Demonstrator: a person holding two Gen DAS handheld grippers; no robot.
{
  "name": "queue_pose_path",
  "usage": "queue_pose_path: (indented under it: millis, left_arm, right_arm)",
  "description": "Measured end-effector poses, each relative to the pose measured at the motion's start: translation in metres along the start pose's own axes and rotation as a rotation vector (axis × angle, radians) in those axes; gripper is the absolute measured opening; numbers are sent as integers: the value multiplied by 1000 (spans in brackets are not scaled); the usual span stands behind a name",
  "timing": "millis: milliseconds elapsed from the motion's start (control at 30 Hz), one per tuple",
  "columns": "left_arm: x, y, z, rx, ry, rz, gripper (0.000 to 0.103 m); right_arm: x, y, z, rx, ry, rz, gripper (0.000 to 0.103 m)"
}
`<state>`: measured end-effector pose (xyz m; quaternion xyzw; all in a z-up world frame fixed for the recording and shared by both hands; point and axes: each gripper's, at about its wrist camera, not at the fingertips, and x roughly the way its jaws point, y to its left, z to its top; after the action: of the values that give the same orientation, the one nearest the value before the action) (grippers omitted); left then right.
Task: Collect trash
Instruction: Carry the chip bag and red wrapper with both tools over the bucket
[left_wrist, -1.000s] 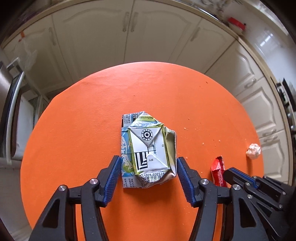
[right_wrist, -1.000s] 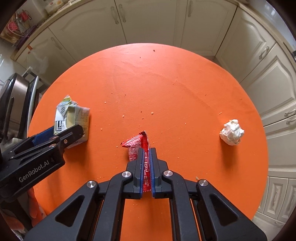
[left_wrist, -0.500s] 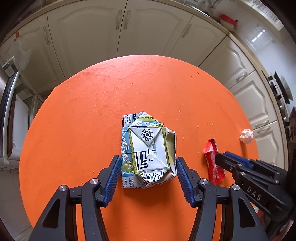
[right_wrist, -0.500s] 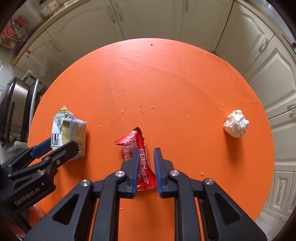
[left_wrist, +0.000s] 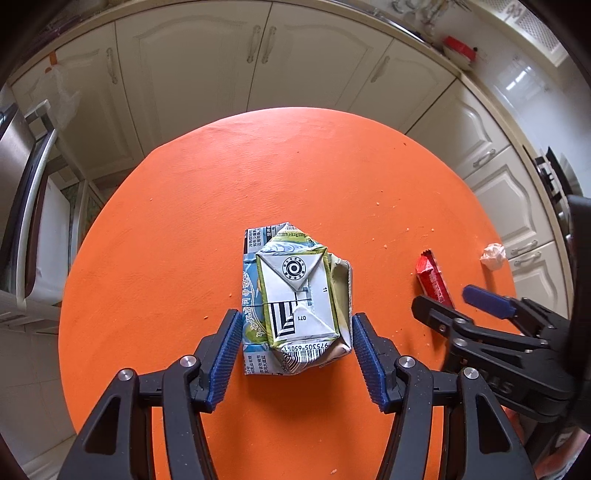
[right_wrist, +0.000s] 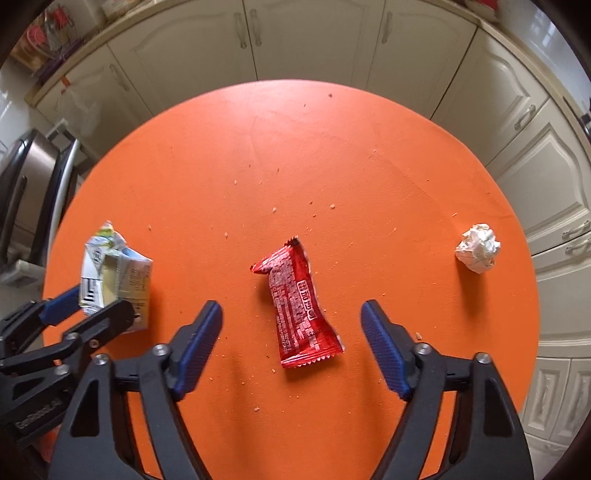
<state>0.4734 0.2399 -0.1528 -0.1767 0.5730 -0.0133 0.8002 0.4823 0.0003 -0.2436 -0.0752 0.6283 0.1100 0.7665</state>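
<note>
Trash sits gathered on the orange table (right_wrist: 332, 155): the left gripper (left_wrist: 297, 350) clamps the crushed milk carton (left_wrist: 295, 302). The right gripper (right_wrist: 291, 347), jaws just opened wide, straddles the red wrapper (right_wrist: 299, 302) without touching; a paper ball (right_wrist: 478, 248) lies well apart.

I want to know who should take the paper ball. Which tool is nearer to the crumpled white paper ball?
Right. The right tool stands open around the red wrapper, with the paper ball off to its right. The left tool is at the carton, beyond the wrapper.
</note>
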Motion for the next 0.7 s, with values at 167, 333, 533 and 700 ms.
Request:
queue_pose_path:
  millis: [167,333,533,700]
  left_arm:
    - [-2,0,-3,-9,-2,5,55]
    - [-9,-5,-8,7,-10,2,55]
    - [-19,-18,-15,52,-16,-10,55]
    - [-24,-43,-27,105,-14,-25,55]
  right_arm:
    - [7,11,-2,-34,27,-7,25]
    - [7,6,-3,-3,35,0,21]
    - [-6,-13,-17,35,31,15,19]
    - [-19,-20,-32,62,14,15,19]
